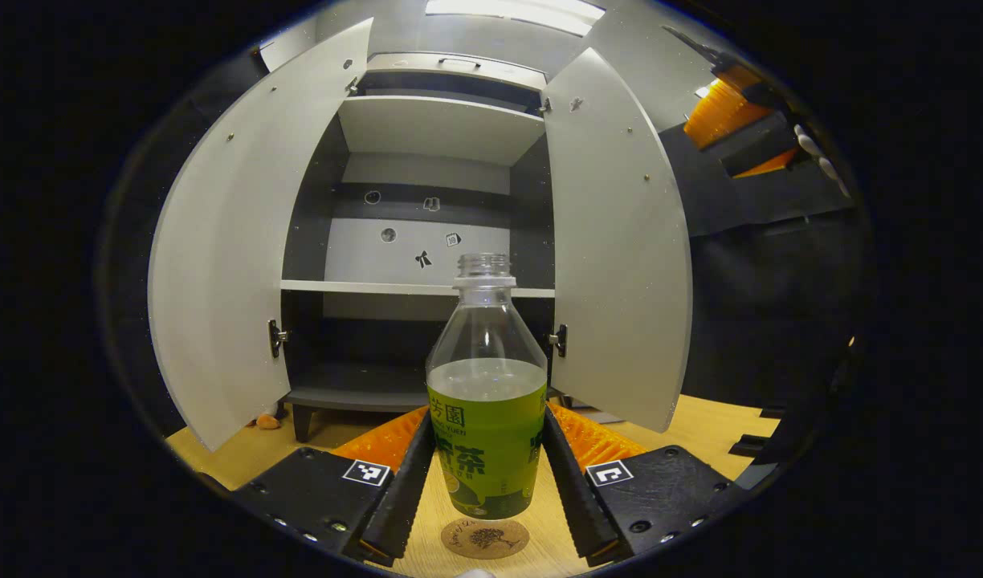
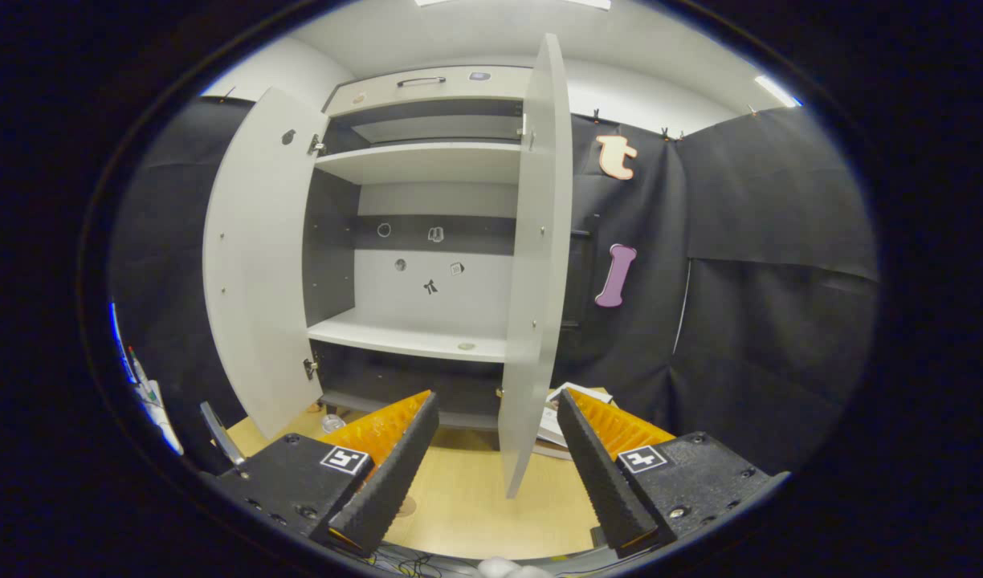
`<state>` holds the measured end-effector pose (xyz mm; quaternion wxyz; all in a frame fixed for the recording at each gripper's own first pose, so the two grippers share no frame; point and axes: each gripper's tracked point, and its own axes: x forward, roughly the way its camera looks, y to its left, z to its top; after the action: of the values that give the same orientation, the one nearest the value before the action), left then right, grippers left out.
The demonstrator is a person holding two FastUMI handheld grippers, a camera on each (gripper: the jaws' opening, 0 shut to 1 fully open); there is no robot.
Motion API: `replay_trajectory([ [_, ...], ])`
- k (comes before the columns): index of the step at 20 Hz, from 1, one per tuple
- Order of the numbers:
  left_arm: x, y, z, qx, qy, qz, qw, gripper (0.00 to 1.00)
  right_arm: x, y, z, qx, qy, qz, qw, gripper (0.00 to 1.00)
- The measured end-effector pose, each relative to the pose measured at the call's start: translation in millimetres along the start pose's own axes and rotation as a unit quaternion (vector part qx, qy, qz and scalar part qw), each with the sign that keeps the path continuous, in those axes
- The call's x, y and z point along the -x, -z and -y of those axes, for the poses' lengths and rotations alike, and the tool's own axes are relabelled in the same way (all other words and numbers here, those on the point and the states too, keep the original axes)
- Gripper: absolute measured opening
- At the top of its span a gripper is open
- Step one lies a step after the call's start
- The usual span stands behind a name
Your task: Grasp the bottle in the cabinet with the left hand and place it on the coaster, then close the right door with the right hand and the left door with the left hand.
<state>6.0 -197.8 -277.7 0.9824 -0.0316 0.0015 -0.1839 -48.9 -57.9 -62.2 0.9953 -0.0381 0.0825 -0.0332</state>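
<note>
In the left gripper view the bottle (image 1: 487, 401) was pinched between the jaws of the left gripper (image 1: 487, 490) at lower centre, held just above the coaster (image 1: 484, 537) on the surface; the placing step was judged in hand — lowering and release were called for; the right gripper (image 2: 491, 466) was seen with jaws spread before the right door (image 2: 532, 265).

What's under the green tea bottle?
Under the bottle, held between the left gripper fingers, a round coaster lies on the wooden table. Its back edge is hidden by the bottle, so contact can't be judged.
</note>
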Motion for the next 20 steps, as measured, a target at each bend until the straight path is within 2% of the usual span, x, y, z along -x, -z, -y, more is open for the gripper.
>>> replay_trajectory([
  [2, -3.9, 24.7, 0.8, -0.003, 0.006, -0.014, 1.0, 0.73, -1.1, 5.5, -1.4, 0.008, -0.001, -0.008, 1.0, 0.97],
  [3, -6.1, 34.9, 0.2, 0.001, 0.008, -0.019, 1.0, 0.77, -2.2, 8.2, -1.3, 0.012, 0.001, -0.011, 1.0, 0.97],
  [4, -8.5, 45.8, -1.1, 0.004, 0.008, -0.024, 1.0, 0.73, -2.5, 10.6, -1.7, 0.014, 0.001, -0.015, 1.0, 0.97],
  [7, -10.5, 75.4, -7.2, 0.007, 0.006, -0.049, 0.999, 0.73, -2.7, 21.5, -3.2, 0.02, 0.001, -0.03, 0.999, 0.97],
  [11, -10.7, 88.5, -11.3, 0.021, 0.006, -0.053, 0.998, 0.74, -4.1, 30.6, -3.7, 0.027, 0.002, -0.044, 0.999, 0.98],
  [16, -9.5, 85.2, -3.8, 0.009, 0.018, -0.051, 0.998, 0.76, -6.3, 30.7, -6.3, 0.03, 0.002, -0.046, 0.998, 0.98],
  [17, -9.3, 80.7, -2.3, 0.014, 0.019, -0.056, 0.998, 0.77, -5.4, 29.3, -6.5, 0.03, 0.002, -0.044, 0.999, 0.98],
  [19, -10.8, 54.9, -4.4, 0.006, 0.013, -0.04, 0.999, 0.97, -5.6, 27.6, -6.3, 0.026, 0.001, -0.044, 0.999, 0.98],
  [20, -11.7, 38.3, -7.3, -0.001, 0.009, -0.029, 1.0, 0.96, -5.6, 25.4, -6.4, 0.021, 0.001, -0.042, 0.999, 0.98],
])
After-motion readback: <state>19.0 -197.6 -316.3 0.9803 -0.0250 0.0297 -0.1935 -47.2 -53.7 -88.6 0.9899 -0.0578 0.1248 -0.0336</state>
